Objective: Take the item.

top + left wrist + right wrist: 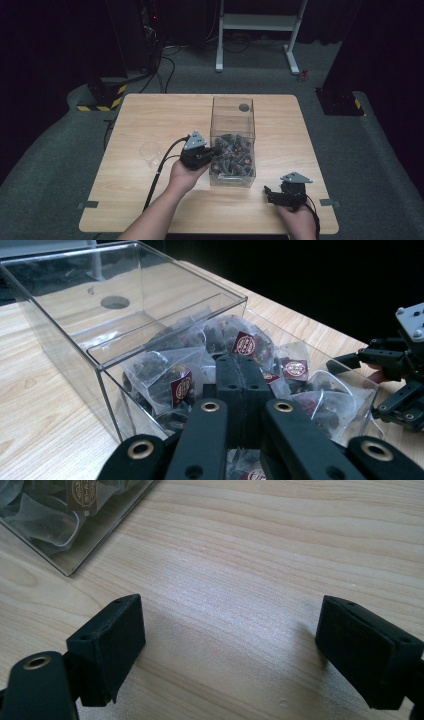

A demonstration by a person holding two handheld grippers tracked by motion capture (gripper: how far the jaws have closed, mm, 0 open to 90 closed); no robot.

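At the left of the high view a clear plastic cup [150, 151] is standing upright on the wooden surface [150, 200], well apart from everything else and apparently empty. Just to its right, the left gripper [214, 150] is reaching over the near left wall of the clear box [232, 107] and into the heap of tea bags [232, 152] lying in the box's near half. In the left gripper view its jaws are pressing together, tips down among the sachets with their dark red labels [245, 344]; whether a tea bag or its corner is pinched between them I cannot tell, since the tips are hiding the contact. The box is sitting near the middle of the surface, its far half empty, with a round hole [244, 107] showing in its clear far part.

Judging from this, the step in hand is the pick: closing on one bag inside the box. The next move is calling for a slow lift straight up, clearing the wall without dragging neighbouring sachets along, then a carry leftward, probably toward the cup.

Farther right, near the front edge, the right gripper [276, 195] is resting low over the surface, jaws spread wide and holding nothing, with bare wood between them in the right gripper view [230, 645].
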